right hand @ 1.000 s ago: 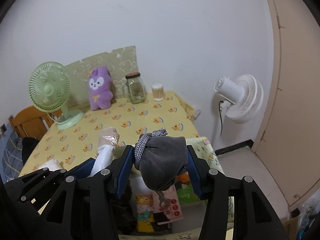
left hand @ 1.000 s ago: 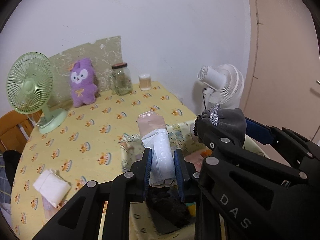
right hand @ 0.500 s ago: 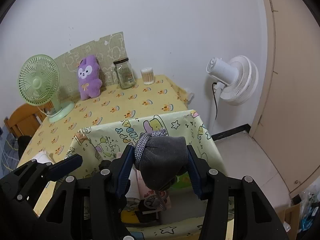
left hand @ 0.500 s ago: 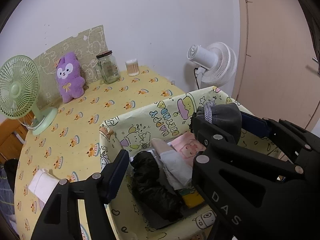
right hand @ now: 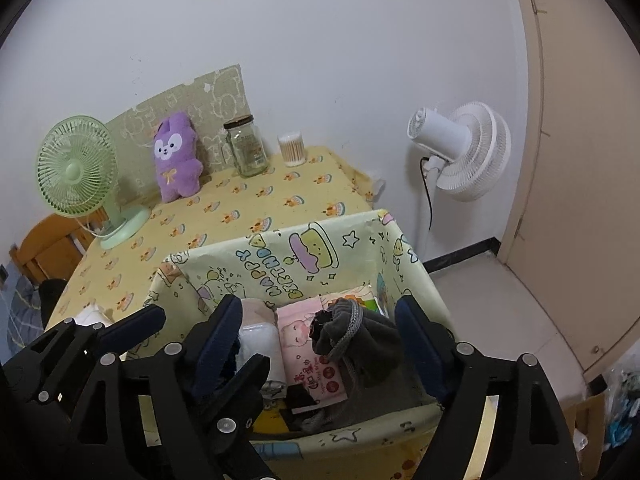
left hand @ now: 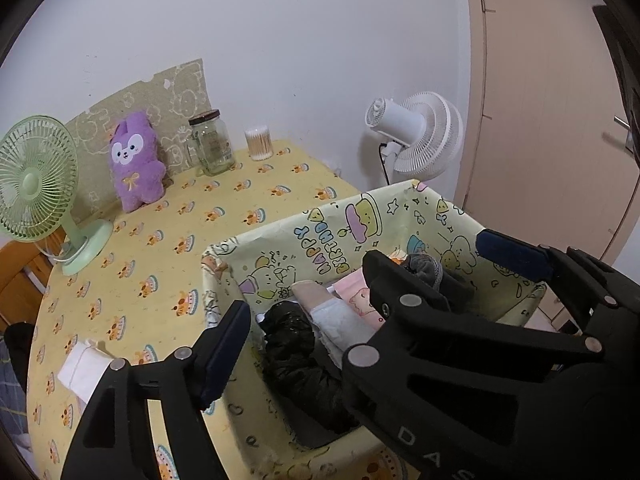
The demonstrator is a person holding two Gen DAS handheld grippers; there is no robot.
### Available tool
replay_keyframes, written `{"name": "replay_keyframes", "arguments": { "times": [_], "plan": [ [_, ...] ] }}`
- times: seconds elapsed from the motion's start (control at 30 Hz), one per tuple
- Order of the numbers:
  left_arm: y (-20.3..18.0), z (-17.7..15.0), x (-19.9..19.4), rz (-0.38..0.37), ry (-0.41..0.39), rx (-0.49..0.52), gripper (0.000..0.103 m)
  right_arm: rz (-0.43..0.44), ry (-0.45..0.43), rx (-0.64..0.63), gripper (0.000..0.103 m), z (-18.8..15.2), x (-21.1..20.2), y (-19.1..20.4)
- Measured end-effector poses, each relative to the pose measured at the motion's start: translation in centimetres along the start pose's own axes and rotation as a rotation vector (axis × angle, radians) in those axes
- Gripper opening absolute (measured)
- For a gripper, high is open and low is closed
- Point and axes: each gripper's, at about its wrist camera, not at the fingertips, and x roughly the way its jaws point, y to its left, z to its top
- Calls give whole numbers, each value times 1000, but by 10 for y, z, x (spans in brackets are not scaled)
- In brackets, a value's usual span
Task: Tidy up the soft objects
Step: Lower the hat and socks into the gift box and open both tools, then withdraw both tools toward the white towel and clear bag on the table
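Note:
A yellow cartoon-print fabric bin (left hand: 332, 224) (right hand: 280, 256) stands at the table's near right edge. Inside lie a white and beige roll (left hand: 332, 312) (right hand: 258, 336), a black bundle (left hand: 296, 348), a pink packet (right hand: 304, 344) and a grey knit bundle (right hand: 360, 340) (left hand: 428, 270). My left gripper (left hand: 304, 320) is open above the bin, empty. My right gripper (right hand: 320, 340) is open with the grey bundle loose between its fingers, resting in the bin. A purple plush (left hand: 136, 160) (right hand: 176, 156) leans at the back of the table. A white folded cloth (left hand: 84, 364) lies at the table's left.
A green desk fan (left hand: 36, 188) (right hand: 80, 168) stands at the left. A glass jar (left hand: 210, 142) and a cotton-swab tub (left hand: 259, 143) stand at the back. A white floor fan (right hand: 460, 148) and a door (right hand: 580, 160) are to the right. A wooden chair (right hand: 48, 248) is at the left.
My left gripper opened and dropped the white roll into the bin. My right gripper then opened and the grey bundle sank into the bin. Both views now look down into the bin.

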Motion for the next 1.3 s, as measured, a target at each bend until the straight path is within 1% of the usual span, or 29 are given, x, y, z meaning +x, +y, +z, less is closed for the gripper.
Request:
{"name": "replay_keyframes", "arguments": {
  "times": [0.17,0.3,0.5,0.9,1.03,1.3],
  "plan": [
    [6,-2,-13,6,-24,-9,81,-8,-23,-16,86,1,-12,9],
    [13,-3,-24,18,-43,-19,84,-8,-38,-32,87,2,-22,19],
    [23,-5,-41,38,-77,-35,86,4,-61,-49,89,4,-35,34],
    [50,-12,-70,70,-117,-71,88,14,-92,-94,91,6,-56,68],
    [62,-15,-79,84,-131,-86,88,21,-104,-107,96,7,-62,82],
    [86,-23,-93,122,-147,-117,90,42,-121,-149,99,7,-70,111]
  ]
}}
